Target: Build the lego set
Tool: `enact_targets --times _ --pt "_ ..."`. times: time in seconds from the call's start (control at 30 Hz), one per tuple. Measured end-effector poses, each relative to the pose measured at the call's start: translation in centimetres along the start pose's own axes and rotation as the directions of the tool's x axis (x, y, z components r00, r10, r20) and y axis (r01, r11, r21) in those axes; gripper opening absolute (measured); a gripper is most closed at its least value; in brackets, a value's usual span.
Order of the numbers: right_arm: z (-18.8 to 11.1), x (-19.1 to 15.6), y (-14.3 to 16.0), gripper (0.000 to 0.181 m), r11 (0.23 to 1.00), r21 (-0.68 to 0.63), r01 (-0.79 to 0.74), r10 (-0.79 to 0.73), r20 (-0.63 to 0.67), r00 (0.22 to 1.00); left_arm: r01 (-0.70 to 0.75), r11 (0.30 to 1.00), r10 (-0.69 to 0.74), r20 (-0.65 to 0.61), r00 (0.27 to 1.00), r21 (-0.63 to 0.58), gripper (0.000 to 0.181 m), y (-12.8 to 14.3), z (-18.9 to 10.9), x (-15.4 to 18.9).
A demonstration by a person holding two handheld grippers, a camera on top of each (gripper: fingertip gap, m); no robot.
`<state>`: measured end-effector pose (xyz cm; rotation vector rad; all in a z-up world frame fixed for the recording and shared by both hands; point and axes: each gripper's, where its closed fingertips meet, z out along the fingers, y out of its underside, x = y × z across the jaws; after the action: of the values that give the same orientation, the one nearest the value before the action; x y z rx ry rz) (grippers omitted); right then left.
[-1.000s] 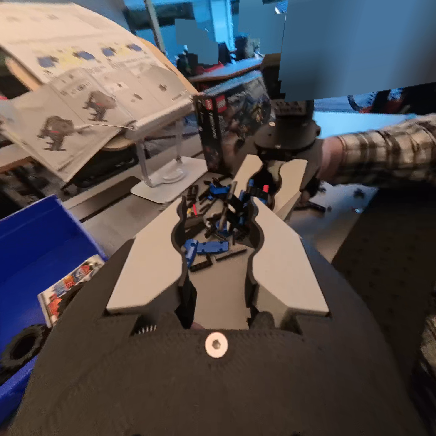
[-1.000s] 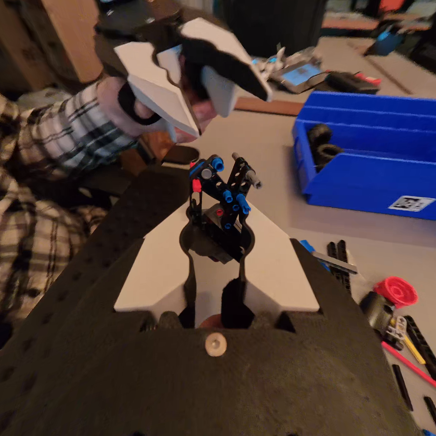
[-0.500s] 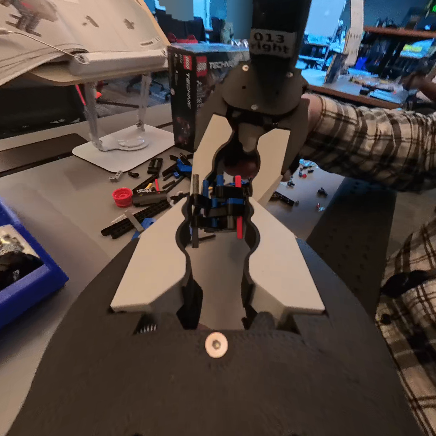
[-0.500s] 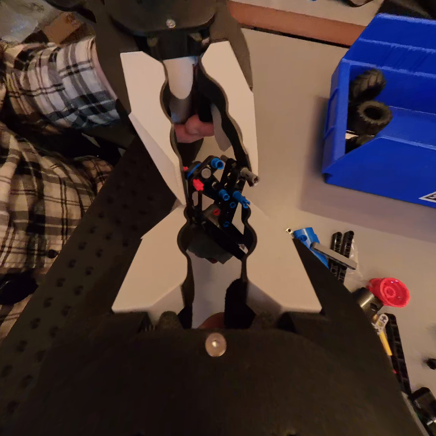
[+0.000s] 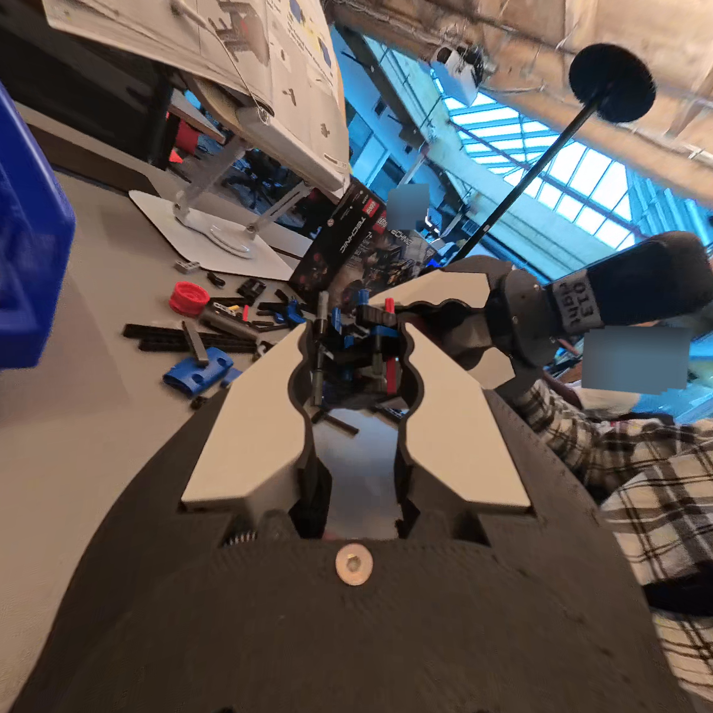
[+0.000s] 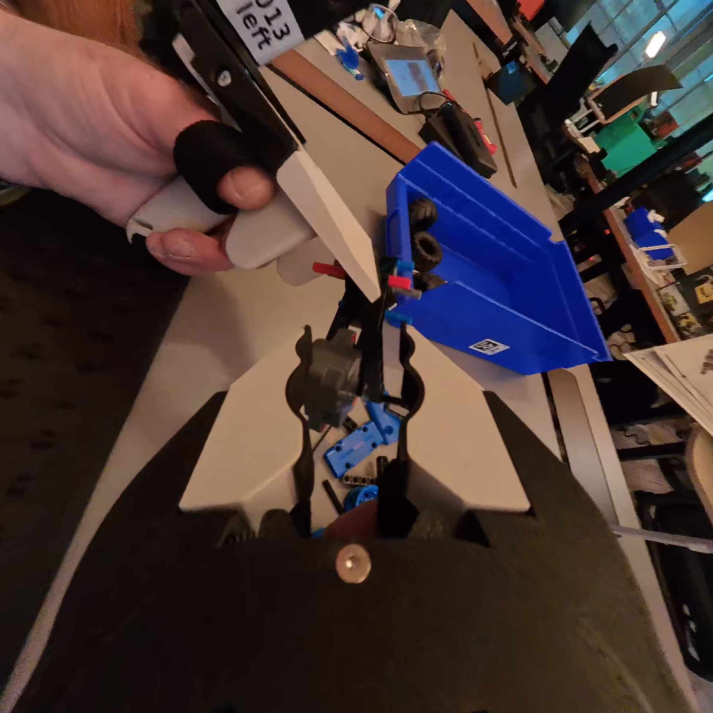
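A small lego assembly (image 6: 332, 378) of black beams, a grey block and blue and red pins is held above the table. My right gripper (image 6: 355, 332) is shut on it, with the grey block between the jaws. In the left wrist view the assembly (image 5: 355, 339) sits between the tips of my left gripper (image 5: 355, 328), whose jaws stand apart on either side of it. I cannot tell whether they touch it. The right gripper (image 5: 397, 316) comes in from the right there. In the right wrist view the left gripper (image 6: 339, 285) reaches down onto the assembly's top.
A blue bin (image 6: 482, 320) with black tyres (image 6: 426, 247) stands beside the grippers. Loose parts lie on the grey table: a red wheel hub (image 5: 189, 297), a blue piece (image 5: 196, 370), black beams (image 5: 173, 339). An instruction booklet on a stand (image 5: 250, 77) and the lego box (image 5: 355, 247) stand behind. Only a small space, under 4 cm, lies between the two pairs of fingers.
The left gripper has closed in on the assembly, which now sits between its fingertips. Both grippers have tilted, and the right one has rolled with the assembly in it.
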<state>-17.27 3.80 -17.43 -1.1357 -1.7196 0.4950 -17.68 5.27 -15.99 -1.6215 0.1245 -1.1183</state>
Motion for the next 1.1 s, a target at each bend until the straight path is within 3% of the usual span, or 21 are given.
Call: enact_targets --times 0.13,0.27,0.37,0.47,0.63,0.7,0.83,0.9,1.0,1.1 --pt "-0.8 -0.3 -0.3 0.06 0.999 0.021 -0.04 0.039 0.059 0.998 0.062 0.996 -0.063 0.008 0.998 0.066 0.04 -0.7 -0.7 -0.3" --pt "-0.3 -0.1 0.6 0.062 1.0 -0.02 0.001 0.0 0.024 1.0 0.093 0.993 -0.093 -0.004 0.996 0.068 0.04 -0.4 -0.6 -0.1" --pt "0.7 -0.7 1.4 0.045 0.993 -0.074 0.096 -0.096 0.002 0.995 0.134 0.984 -0.136 0.008 0.991 0.118 0.038 -0.8 -0.8 -0.5" --pt "1.1 -1.0 1.1 0.053 0.996 -0.071 0.062 -0.061 0.008 0.998 0.166 0.975 -0.169 0.006 0.986 0.147 0.037 -0.8 -1.0 -0.7" --pt "1.6 0.7 1.2 0.038 0.967 -0.123 0.224 -0.244 -0.185 0.952 0.261 0.951 -0.256 -0.051 0.965 0.168 0.038 -0.7 -0.9 -0.4" --pt "1.5 0.7 1.1 0.035 0.966 -0.112 0.235 -0.253 -0.191 0.948 0.256 0.954 -0.249 -0.063 0.967 0.155 0.038 -0.7 -1.0 -0.3" --pt "1.4 0.3 1.7 0.035 0.986 -0.097 0.132 -0.139 -0.063 0.988 0.209 0.966 -0.207 -0.032 0.978 0.154 0.051 -1.0 -1.6 -0.9" --pt "1.3 -0.4 2.2 0.035 0.992 -0.106 0.069 -0.064 0.054 0.996 0.092 0.989 -0.094 0.01 0.996 0.119 0.055 -0.8 -1.9 -0.8" --pt "0.9 -1.6 2.4 0.035 0.994 -0.103 0.026 -0.003 0.216 0.976 -0.068 0.997 0.069 -0.029 0.997 0.029 0.057 -0.2 -1.8 0.7" --pt "0.6 -3.0 2.5 0.035 0.993 -0.115 0.02 0.024 0.366 0.93 -0.269 0.957 0.269 -0.013 0.963 -0.107 0.048 1.5 -1.3 0.9"
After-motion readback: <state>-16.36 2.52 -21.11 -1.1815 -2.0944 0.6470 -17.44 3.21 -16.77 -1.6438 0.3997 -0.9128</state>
